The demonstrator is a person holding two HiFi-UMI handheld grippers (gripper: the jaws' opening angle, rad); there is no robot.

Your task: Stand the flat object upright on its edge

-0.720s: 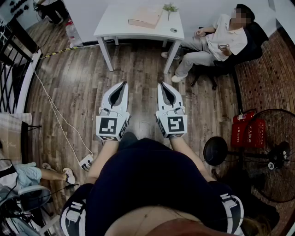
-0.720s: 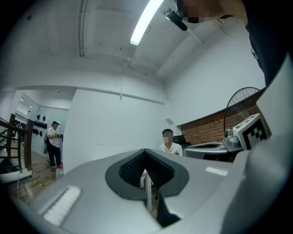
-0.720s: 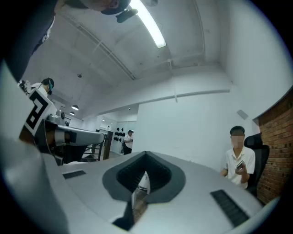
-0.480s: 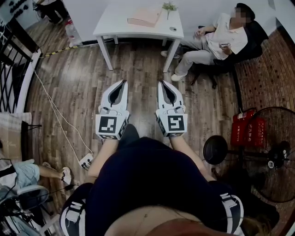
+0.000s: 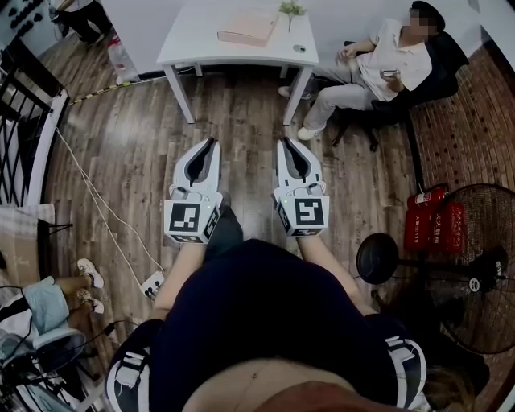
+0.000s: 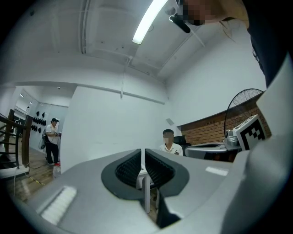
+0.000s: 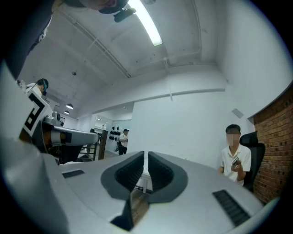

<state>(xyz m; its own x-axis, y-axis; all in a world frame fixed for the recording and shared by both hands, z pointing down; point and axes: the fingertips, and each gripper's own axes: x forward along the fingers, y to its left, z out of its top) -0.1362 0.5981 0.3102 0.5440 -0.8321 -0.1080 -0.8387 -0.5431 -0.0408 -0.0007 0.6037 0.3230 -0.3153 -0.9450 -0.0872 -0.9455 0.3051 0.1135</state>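
Note:
A flat pink object (image 5: 249, 26) lies on the white table (image 5: 201, 44) at the far end of the room, beside a small plant (image 5: 291, 10). My left gripper (image 5: 212, 142) and right gripper (image 5: 286, 143) are held side by side over the wooden floor, well short of the table, pointing toward it. Both are shut with nothing between the jaws. In the left gripper view the left gripper (image 6: 143, 151) shows closed jaws with a table leg beyond them. The right gripper (image 7: 145, 153) looks the same in its own view.
A person (image 5: 378, 68) sits in a chair right of the table. Red fire extinguishers (image 5: 426, 221) and a floor fan (image 5: 475, 273) stand at right. A power strip (image 5: 150, 282) with its cable lies on the floor at left, near a black railing (image 5: 24, 121).
Both grippers have edged forward toward the table, still shut. The legs of a seated person at the lower left have shifted.

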